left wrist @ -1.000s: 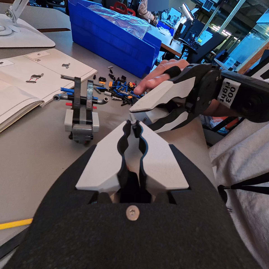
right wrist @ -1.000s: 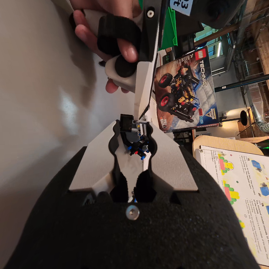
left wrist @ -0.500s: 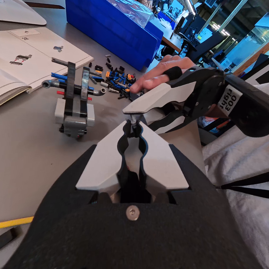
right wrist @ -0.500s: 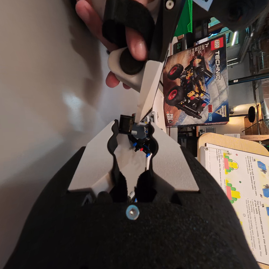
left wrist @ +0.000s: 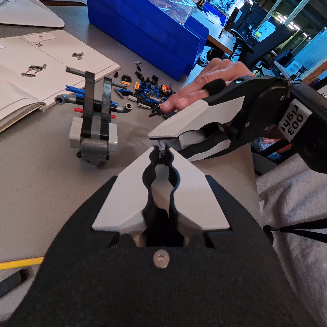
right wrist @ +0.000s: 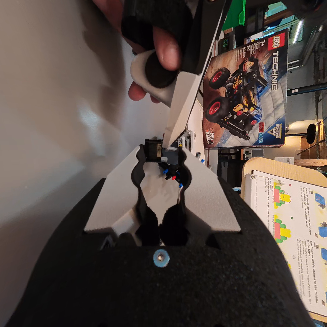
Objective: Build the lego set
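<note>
Left claw [left wrist: 161, 150] pinched shut on a small grey peg [left wrist: 161, 148], tips nearly touching the right claw [right wrist: 160, 150]. Right claw tips parted, with the left claw's white wedge finger [right wrist: 178, 123] between them; cannot tell whether gripping anything. Half-built model [left wrist: 93, 122] upright on the smooth grey surface [left wrist: 35, 177]: black beams, grey blocky base, blue and red pins. Loose pieces [left wrist: 148, 95] scattered beyond, near the glossy blue bin [left wrist: 150, 39] and open instruction booklet [left wrist: 44, 70].

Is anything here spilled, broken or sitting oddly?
Nothing looks broken. The loose pieces lie scattered in an untidy heap on the table between the blue bin and the half-built model, which stands on end. The left gripper pinches a small grey pin that the right gripper's tip meets.
</note>
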`<control>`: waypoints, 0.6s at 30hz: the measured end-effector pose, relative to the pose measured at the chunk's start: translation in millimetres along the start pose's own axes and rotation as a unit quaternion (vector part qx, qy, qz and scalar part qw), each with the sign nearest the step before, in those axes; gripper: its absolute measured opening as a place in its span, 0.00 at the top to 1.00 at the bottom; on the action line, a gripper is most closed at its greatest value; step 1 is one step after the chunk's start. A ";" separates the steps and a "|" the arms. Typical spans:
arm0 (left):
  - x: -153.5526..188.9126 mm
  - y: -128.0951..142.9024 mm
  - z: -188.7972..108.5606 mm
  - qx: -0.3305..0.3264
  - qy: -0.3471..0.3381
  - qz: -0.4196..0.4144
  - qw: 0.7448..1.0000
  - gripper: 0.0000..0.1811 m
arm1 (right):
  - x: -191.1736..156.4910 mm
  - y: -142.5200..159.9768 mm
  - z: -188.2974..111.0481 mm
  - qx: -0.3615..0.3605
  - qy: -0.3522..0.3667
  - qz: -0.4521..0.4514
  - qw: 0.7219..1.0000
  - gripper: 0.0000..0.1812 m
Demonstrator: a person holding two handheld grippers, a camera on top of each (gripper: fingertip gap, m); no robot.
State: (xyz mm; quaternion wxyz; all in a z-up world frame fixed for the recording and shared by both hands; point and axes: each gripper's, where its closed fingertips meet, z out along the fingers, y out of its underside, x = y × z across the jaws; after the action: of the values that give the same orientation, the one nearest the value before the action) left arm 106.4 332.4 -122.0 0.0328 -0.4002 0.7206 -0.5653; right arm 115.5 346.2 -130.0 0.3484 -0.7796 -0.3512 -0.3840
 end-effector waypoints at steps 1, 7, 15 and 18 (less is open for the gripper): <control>-0.5 0.4 0.2 -0.001 -0.003 0.000 1.000 0.97 | -0.5 0.4 0.5 -0.001 -0.001 0.000 1.000 0.80; 3.6 -1.4 -2.6 -0.006 0.015 0.017 1.000 0.97 | 1.7 -5.2 -3.0 0.015 -0.005 0.009 1.000 0.79; 6.0 -3.5 -1.9 0.014 0.060 -0.071 0.996 0.97 | 1.8 -7.5 -5.6 0.045 -0.020 0.058 0.997 0.79; 3.6 -1.5 -2.5 0.010 0.068 -0.097 0.993 0.97 | -0.1 -7.1 -5.3 0.048 -0.033 0.074 0.996 0.80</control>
State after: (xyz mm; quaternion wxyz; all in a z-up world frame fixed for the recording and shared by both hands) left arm 103.5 332.1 -118.3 -0.0667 -0.4283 0.6733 -0.5990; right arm 107.9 345.5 -125.7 0.4014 -0.7977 -0.3223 -0.3140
